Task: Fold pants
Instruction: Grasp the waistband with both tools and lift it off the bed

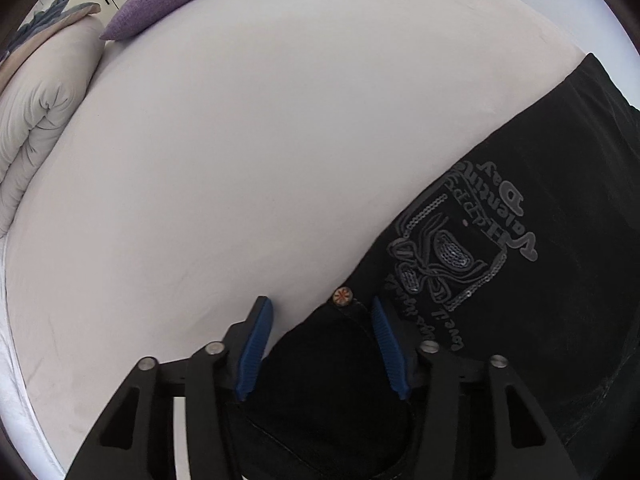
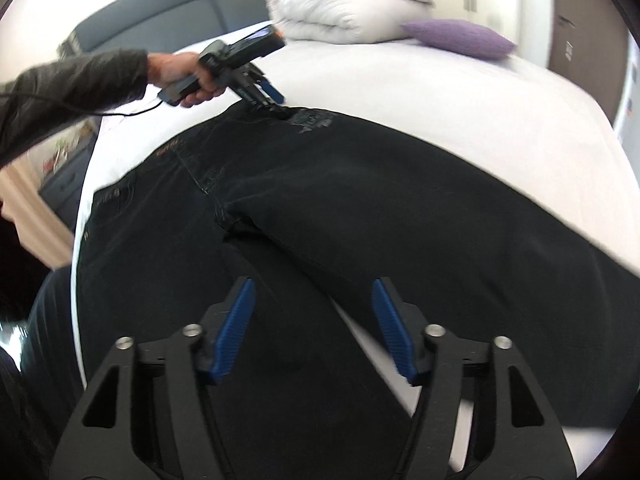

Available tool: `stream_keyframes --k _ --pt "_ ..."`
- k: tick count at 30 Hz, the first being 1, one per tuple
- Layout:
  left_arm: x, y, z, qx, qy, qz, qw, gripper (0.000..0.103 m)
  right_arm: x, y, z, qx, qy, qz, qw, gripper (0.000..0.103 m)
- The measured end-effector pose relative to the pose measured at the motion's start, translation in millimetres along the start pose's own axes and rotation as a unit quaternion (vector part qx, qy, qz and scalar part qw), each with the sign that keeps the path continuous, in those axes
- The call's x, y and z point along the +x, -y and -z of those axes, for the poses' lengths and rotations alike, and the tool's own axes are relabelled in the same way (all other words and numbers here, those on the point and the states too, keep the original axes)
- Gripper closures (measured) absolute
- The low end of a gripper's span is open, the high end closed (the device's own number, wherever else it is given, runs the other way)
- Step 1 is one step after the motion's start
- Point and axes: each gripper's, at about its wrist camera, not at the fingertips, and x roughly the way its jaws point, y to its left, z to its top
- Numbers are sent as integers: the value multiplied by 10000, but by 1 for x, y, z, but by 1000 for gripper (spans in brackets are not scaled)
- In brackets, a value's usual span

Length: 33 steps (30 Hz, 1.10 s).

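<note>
Black pants (image 2: 360,180) lie spread flat on a white bed, with a grey print (image 1: 460,240) and a waist button (image 1: 343,295) in the left wrist view. My left gripper (image 1: 320,308) points down at the waistband corner. A mound of black fabric sits between its blue pads (image 1: 256,348), which stand apart and are not visibly pressing on it. In the right wrist view a hand holds that left gripper (image 2: 276,104) at the far end of the waistband. My right gripper (image 2: 313,282) stands open just above a pant leg near the crotch seam, holding nothing.
The white bed sheet (image 1: 240,160) stretches out beyond the pants. A purple cushion (image 2: 460,38) and a folded pale duvet (image 2: 340,12) lie at the far end by a grey headboard (image 2: 160,12). The bed's edge (image 2: 80,240) runs along the left.
</note>
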Motion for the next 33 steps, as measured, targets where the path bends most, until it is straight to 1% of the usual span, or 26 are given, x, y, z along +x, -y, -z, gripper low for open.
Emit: stream_keyframes --k 1,2,3,4,6,9,12,13,14,16,17,19,20,21,23,27,32,33 --pt "-1 5 2 -6 22 -3 10000 64 3 -1 -7 -130 -25 2 9999 54" --pt "-2 9 3 17 41 -29 10000 77 5 -1 -15 -233 -53 43 9997 56" --pt "-3 15 5 60 54 -55 10000 87 8 -1 -24 -341 -70 71 9994 62" --pt "-5 23 8 151 91 -216 9996 88 8 1 -30 -421 -80 77 9991 70" --pt "-13 36 15 328 222 -525 9978 94 12 1 -51 -660 -108 254 9974 72" --pt "-36 53 34 362 647 -719 9947 96 18 -3 -79 -1258 -211 401 9910 77" --pt "-67 71 54 412 1117 -942 9884 96 33 -8 -110 -1796 -382 547 9815 77" --pt "-75 76 60 419 1239 -989 9865 96 39 -8 -121 -1897 -449 526 9794 77" --pt "-81 72 65 418 1344 -1012 9849 96 44 -8 -131 -1942 -508 501 9784 77" --pt "-86 79 76 488 1500 -1121 9811 96 57 -10 -149 -2041 -605 559 9755 77" --pt "-88 86 79 523 1542 -1153 9799 96 64 -11 -158 -2079 -626 643 9740 77" --pt "-90 96 86 547 1585 -1118 9795 96 75 -14 -171 -2108 -634 683 9731 77" --pt "-94 96 91 553 1610 -1118 9790 96 81 -15 -175 -2134 -674 737 9718 77" --pt "-95 91 90 547 1634 -1115 9787 96 87 -17 -177 -2179 -728 780 9701 77" --pt "-101 89 94 500 1713 -1087 9779 96 99 -21 -181 -2234 -839 727 9684 77" --pt "-109 92 100 474 1801 -1072 9766 96 112 -20 -184 -2311 -1035 765 9644 77" --pt "-114 90 104 490 1850 -1032 9761 97 130 -13 -188 -2123 -1298 713 9659 77" --pt "-114 90 105 489 1851 -1045 9759 97 134 -16 -190 -2124 -1318 684 9658 80"
